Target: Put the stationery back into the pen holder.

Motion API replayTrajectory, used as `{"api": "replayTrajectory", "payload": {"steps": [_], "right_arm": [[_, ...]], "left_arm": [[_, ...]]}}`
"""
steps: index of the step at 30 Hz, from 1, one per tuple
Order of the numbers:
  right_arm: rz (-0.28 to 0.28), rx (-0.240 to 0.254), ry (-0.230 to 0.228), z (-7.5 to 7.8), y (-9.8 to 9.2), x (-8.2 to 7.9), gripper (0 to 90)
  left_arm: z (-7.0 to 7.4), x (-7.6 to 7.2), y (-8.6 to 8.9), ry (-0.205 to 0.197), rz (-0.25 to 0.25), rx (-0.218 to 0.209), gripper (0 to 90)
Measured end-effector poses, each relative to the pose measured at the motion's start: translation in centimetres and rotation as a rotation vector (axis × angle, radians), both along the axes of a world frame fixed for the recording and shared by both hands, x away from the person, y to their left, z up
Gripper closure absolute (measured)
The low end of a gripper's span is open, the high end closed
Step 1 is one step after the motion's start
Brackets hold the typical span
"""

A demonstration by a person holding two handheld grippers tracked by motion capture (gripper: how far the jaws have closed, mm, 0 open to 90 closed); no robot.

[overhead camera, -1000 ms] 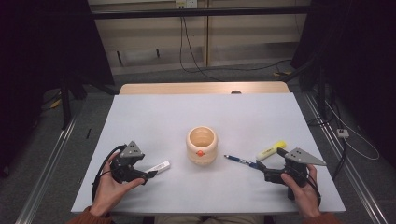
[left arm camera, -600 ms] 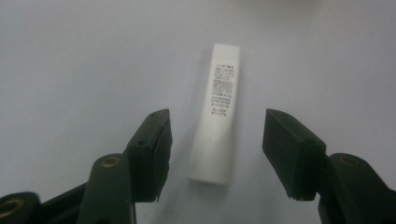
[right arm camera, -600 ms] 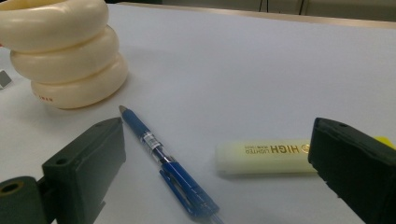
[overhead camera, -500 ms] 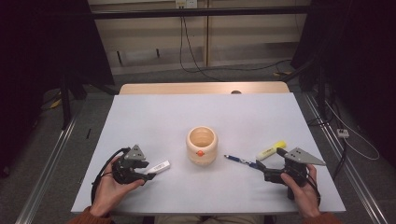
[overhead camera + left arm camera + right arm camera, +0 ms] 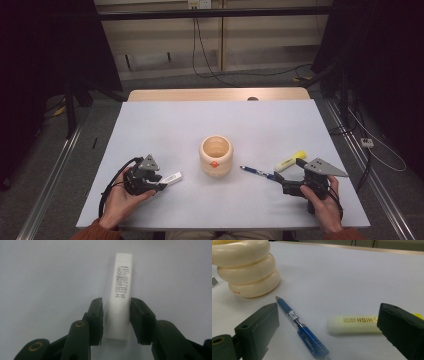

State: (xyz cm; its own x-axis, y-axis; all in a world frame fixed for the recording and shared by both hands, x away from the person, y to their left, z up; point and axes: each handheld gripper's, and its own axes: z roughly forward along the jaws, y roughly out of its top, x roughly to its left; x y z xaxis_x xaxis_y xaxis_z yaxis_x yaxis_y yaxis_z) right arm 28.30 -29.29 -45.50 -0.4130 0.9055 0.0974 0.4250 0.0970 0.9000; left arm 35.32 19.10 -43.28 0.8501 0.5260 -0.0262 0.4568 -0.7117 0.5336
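At lower left of the high view, the left gripper [image 5: 161, 184] is set astride a white labelled stick [image 5: 120, 290], its jaws close on both sides, contact not discernible. The right gripper [image 5: 286, 176], lower right, is spread wide around a blue pen [image 5: 300, 328] beside a yellow highlighter [image 5: 353, 324]. A ribbed cream cup [image 5: 216, 155] stands centrally; the table's [image 5: 210, 115] upper half is left free.

Overhead light is falling evenly on the white table [image 5: 260, 125] while the surrounding room is lying in near darkness. Soft shadows are pooling beneath the black jaws, which are blurring in both gripper views; a bluish cast is tinting the close-ups.
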Motion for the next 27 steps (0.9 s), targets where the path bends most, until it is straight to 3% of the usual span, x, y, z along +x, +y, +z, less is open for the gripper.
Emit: {"api": "replayTrajectory", "payload": {"steps": [4, 7, 10, 11, 14, 15, 20, 21, 27], "right_arm": [[0.000, -0.001, 0.001, 0.01, 0.02, -0.01, 3.8], [0.000, 0.000, 0.002, 0.01, 0.03, -0.02, 3.8], [0.001, -0.001, 0.003, 0.00, 0.03, 0.00, 3.8], [0.001, -0.001, 0.002, -0.01, 0.04, 0.01, 3.8], [0.003, -0.001, 0.002, -0.01, 0.07, 0.00, 3.8], [0.002, -0.001, 0.002, -0.01, 0.07, 0.00, 3.8], [0.003, -0.002, 0.002, -0.01, 0.05, 0.01, 3.8], [0.004, -0.003, 0.004, -0.02, 0.04, 0.01, 3.8], [0.003, -0.003, 0.004, -0.03, 0.03, 0.01, 3.8]], "left_arm": [[-0.43, 0.05, -0.43, 0.013, -0.012, 0.030, 63.5], [-0.50, 0.14, -0.50, 0.022, -0.005, 0.020, 65.4], [-0.44, 0.26, -0.51, 0.032, -0.024, 0.039, 65.8], [-0.52, 0.19, -0.64, 0.030, -0.001, 0.027, 66.0], [-0.40, 0.48, -0.63, 0.047, -0.023, 0.049, 66.6], [-0.45, 0.46, -0.68, 0.048, -0.006, 0.036, 66.7], [-0.30, 0.31, -0.80, 0.038, -0.008, 0.056, 67.7], [-0.36, 0.26, -0.80, 0.042, 0.006, 0.041, 67.7], [-0.33, 0.24, -0.47, 0.042, -0.002, 0.034, 67.8]]}}
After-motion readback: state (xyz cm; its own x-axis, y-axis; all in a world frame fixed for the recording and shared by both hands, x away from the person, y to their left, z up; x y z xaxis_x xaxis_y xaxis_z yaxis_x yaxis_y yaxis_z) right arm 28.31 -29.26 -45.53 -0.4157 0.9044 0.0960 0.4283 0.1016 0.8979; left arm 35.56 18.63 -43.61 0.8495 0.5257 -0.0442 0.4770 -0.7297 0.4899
